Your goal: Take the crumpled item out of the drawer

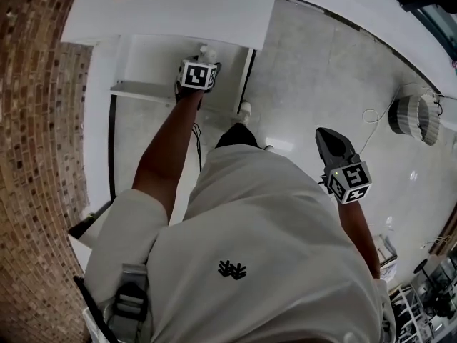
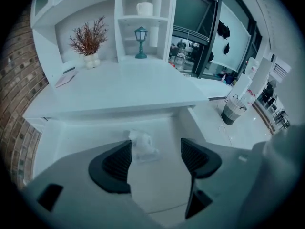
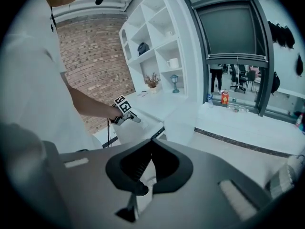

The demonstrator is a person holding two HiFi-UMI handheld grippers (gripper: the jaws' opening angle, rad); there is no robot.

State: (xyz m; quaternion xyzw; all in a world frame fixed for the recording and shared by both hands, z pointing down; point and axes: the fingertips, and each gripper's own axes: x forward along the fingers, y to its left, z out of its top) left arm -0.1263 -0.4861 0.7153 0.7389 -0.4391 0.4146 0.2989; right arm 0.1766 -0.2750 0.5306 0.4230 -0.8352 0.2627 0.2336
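Observation:
The crumpled item [image 2: 141,144] is a small white wad lying on the floor of the open white drawer [image 2: 71,137]. My left gripper [image 2: 155,157] is open above the drawer, and the wad lies just beyond the tips, close to the left jaw and untouched. From the head view, the left gripper [image 1: 200,66] reaches into the drawer [image 1: 143,90] under the desk, with the wad [image 1: 208,51] just past it. My right gripper [image 1: 330,143] hangs at the person's right side over the floor. Its jaws [image 3: 149,159] are shut with nothing between them.
A white desk top [image 2: 119,87] overhangs the drawer. The shelves behind it hold a dried plant [image 2: 88,42], a small lantern [image 2: 140,42] and a mug [image 2: 144,8]. A brick wall [image 1: 36,156] stands at left. A white basket [image 1: 414,118] sits on the pale floor at right.

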